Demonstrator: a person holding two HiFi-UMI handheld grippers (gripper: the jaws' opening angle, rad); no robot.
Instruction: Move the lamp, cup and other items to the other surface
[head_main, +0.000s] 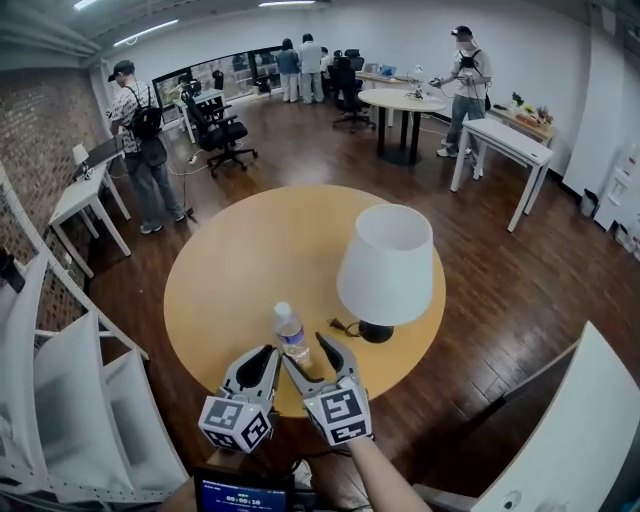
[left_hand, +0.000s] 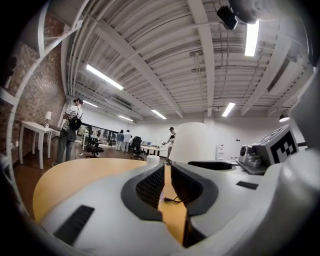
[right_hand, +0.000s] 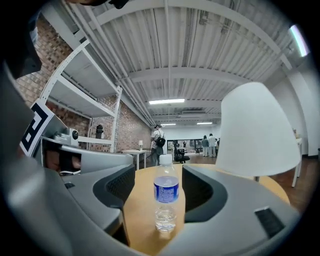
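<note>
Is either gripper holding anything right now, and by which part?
Nothing is held. The right gripper stands open around the water bottle, not touching it; the left gripper is shut, empty.

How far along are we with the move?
Done: nothing evident; the lamp and bottle both stand on the round table. In hand: nothing gripped yet; the right hand-held gripper stands open around the bottle. To do: likely the bottle, then the lamp; no cup in view.
</note>
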